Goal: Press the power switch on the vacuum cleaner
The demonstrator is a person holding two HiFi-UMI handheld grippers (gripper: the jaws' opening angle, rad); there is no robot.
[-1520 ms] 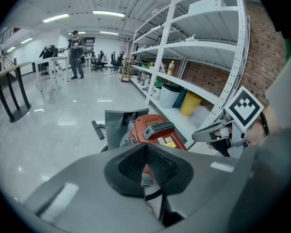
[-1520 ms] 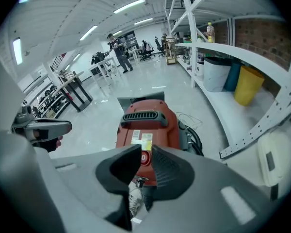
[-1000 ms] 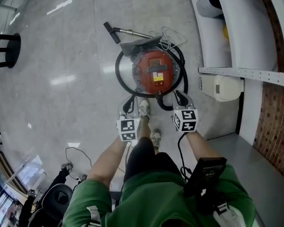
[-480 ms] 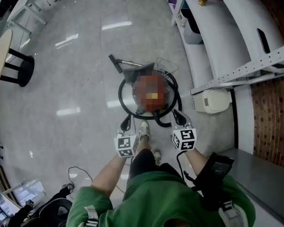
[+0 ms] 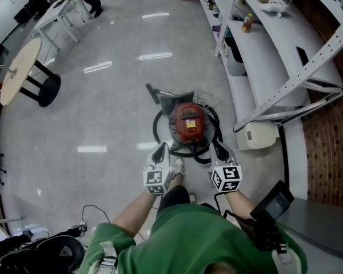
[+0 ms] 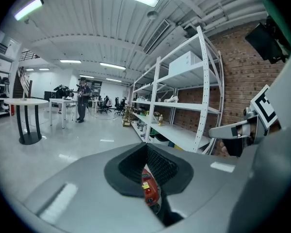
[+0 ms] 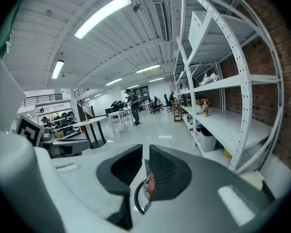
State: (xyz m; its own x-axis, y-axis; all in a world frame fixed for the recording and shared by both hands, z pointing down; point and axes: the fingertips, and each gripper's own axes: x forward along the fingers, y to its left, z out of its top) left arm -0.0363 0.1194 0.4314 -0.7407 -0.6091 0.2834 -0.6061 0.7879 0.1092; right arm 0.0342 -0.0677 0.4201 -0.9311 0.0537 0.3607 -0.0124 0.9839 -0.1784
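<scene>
The vacuum cleaner (image 5: 188,123) is a red drum on the grey floor, ringed by its black hose (image 5: 160,131), with the nozzle (image 5: 153,92) lying behind it. In the head view my left gripper (image 5: 159,152) and right gripper (image 5: 219,149) hover side by side on the near side of the drum, apart from it, both shut and holding nothing. In the left gripper view only a red sliver of the vacuum (image 6: 150,193) shows through the left gripper (image 6: 146,148). The right gripper (image 7: 145,152) likewise frames a strip of red drum (image 7: 150,185). I cannot make out the power switch.
White shelving (image 5: 263,56) runs along the right, with a white box unit (image 5: 257,136) on the floor beside the vacuum. A round table (image 5: 20,67) stands far left. My shoe (image 5: 176,166) is just short of the hose, and cables (image 5: 91,214) lie behind me.
The head view has risen and tilted up, so the vacuum looks smaller and farther and more of the room shows. Both grippers stay shut in front of me, near the drum.
</scene>
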